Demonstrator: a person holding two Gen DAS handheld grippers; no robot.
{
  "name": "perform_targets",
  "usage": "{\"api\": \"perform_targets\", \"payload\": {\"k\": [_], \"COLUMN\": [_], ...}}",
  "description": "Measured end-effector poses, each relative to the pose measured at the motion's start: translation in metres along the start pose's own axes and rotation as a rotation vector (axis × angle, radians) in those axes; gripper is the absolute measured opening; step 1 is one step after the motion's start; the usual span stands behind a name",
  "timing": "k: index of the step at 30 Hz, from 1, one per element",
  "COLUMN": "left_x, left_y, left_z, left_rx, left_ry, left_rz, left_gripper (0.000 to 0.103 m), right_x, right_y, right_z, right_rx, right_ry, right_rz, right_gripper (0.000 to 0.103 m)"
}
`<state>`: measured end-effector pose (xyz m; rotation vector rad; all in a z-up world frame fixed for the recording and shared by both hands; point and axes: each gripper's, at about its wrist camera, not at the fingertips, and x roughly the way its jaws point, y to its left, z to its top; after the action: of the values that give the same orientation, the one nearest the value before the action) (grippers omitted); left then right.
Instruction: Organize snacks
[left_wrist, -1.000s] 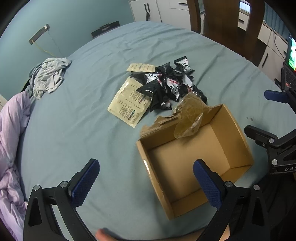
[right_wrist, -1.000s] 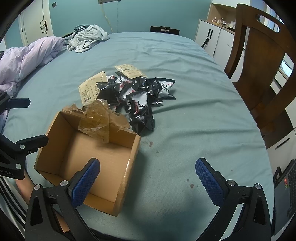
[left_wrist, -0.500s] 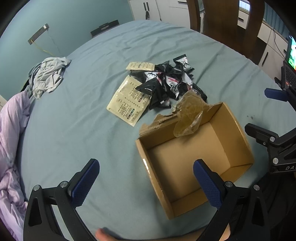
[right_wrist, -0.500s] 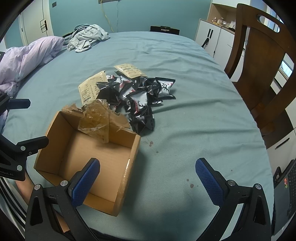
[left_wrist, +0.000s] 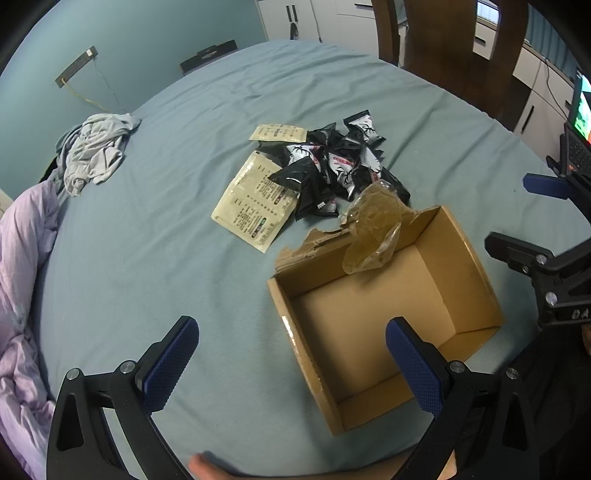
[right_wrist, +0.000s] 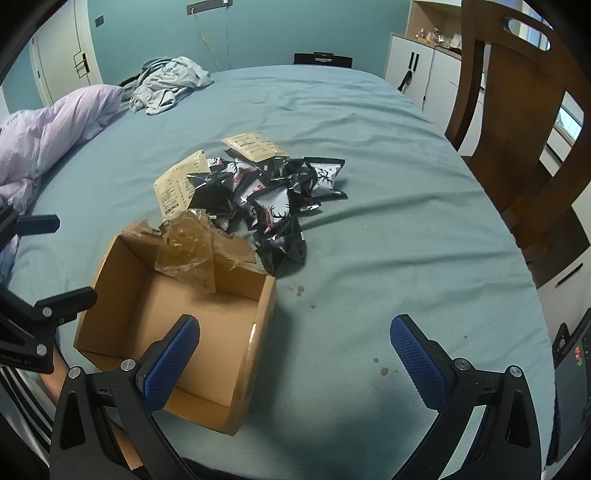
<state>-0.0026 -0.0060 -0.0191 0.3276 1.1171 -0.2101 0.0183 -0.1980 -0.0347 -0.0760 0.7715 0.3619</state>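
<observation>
A pile of black and white snack packets (left_wrist: 338, 164) (right_wrist: 273, 195) lies mid-table with two beige sachets (left_wrist: 255, 201) (right_wrist: 179, 186) beside it. An open, empty cardboard box (left_wrist: 476, 275) (right_wrist: 258, 328) with torn tape on its far wall sits in front of the pile. My left gripper (left_wrist: 291, 365) is open and empty, held above the box's left edge. My right gripper (right_wrist: 295, 363) is open and empty, held above the box's right wall.
The table (left_wrist: 147, 258) (right_wrist: 388, 258) has a blue-green cloth. Grey clothes (left_wrist: 96, 151) (right_wrist: 170, 86) and a lilac duvet (left_wrist: 22, 295) (right_wrist: 48, 136) lie at its far left. A wooden chair (right_wrist: 524, 122) stands on the right. A laptop (left_wrist: 578, 140) is at the right edge.
The left gripper's view has shifted slightly; the pile sits a little lower and left in the frame. Both grippers stay open and nothing on the table has moved.
</observation>
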Motion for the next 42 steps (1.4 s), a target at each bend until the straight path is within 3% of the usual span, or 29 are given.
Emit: {"api": "perform_targets", "payload": {"k": [23, 30, 35, 38, 41, 42], "left_x": [0.000, -0.001, 0.000, 0.001, 0.001, 0.002], "left_y": [0.005, 0.013, 0.019, 0.020, 0.021, 0.021], "left_z": [0.009, 0.012, 0.013, 0.013, 0.014, 0.014], "left_rx": [-0.017, -0.047, -0.072, -0.078, -0.083, -0.085], "left_ry": [-0.014, -0.021, -0.018, -0.016, -0.018, -0.017], "left_rz": [0.030, 0.013, -0.004, -0.011, -0.015, -0.015], "left_gripper": [0.103, 0.103, 0.103, 0.103, 0.103, 0.103], "right_x": [0.048, 0.084, 0.118, 0.137, 0.156, 0.161], "right_y": [-0.062, -0.066, -0.059, -0.053, -0.053, -0.053], "right_z": [0.050, 0.066, 0.075, 0.080, 0.082, 0.082], "right_rx": [0.195, 0.217, 0.205, 0.182, 0.176, 0.181], "right_ry": [-0.021, 0.050, 0.158, 0.207, 0.251, 0.268], "right_rz": [0.039, 0.102, 0.213, 0.219, 0.227, 0.240], "right_gripper": [0.103, 0.103, 0.103, 0.103, 0.094, 0.086]}}
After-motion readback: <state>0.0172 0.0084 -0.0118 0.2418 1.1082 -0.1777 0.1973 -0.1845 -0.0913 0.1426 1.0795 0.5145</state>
